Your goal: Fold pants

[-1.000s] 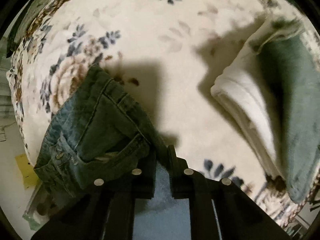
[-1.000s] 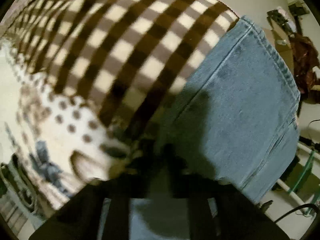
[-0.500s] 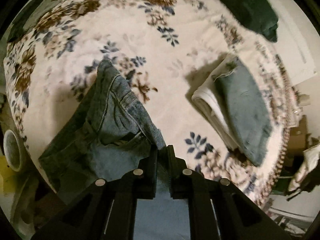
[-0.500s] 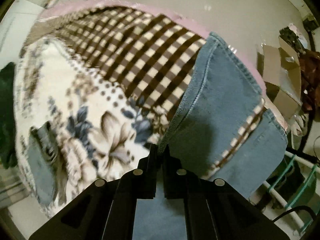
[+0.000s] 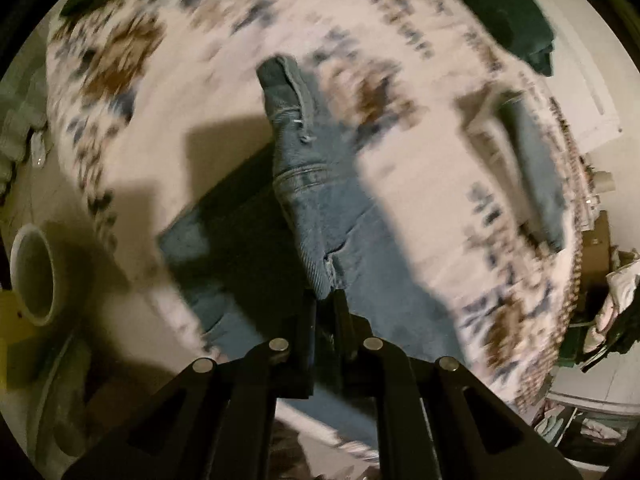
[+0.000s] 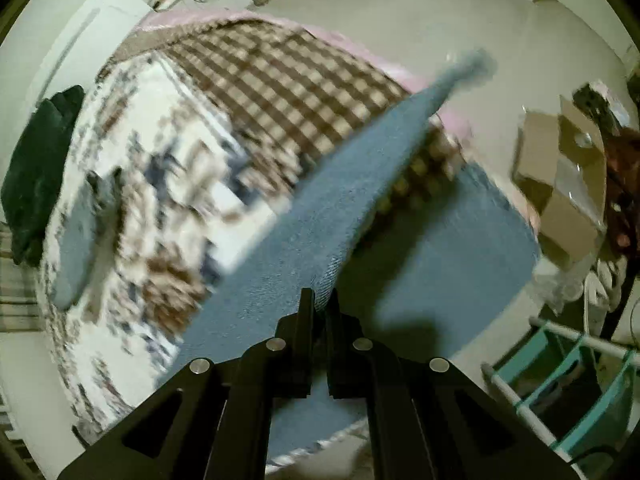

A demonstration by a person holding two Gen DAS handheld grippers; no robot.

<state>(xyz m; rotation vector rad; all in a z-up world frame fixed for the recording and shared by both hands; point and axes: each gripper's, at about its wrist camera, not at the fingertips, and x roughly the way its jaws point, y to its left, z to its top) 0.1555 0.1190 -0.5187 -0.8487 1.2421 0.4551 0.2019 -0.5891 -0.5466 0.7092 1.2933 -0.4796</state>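
Lifted higher off the floral blanket (image 5: 420, 184) than a second ago: jeans (image 5: 320, 208), pinched by left gripper (image 5: 325, 300) and right gripper (image 6: 322, 300), hanging above the bed, near edge.

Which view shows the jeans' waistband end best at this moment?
The left wrist view: the jeans hang from the left tool, with stitched seams and a belt loop visible despite blur. The right wrist view shows only plain denim legs pinched in the right tool.

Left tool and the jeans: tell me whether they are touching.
Touching. The left wrist view shows the left tool shut on a fold of the jeans, lifting it off the bed.
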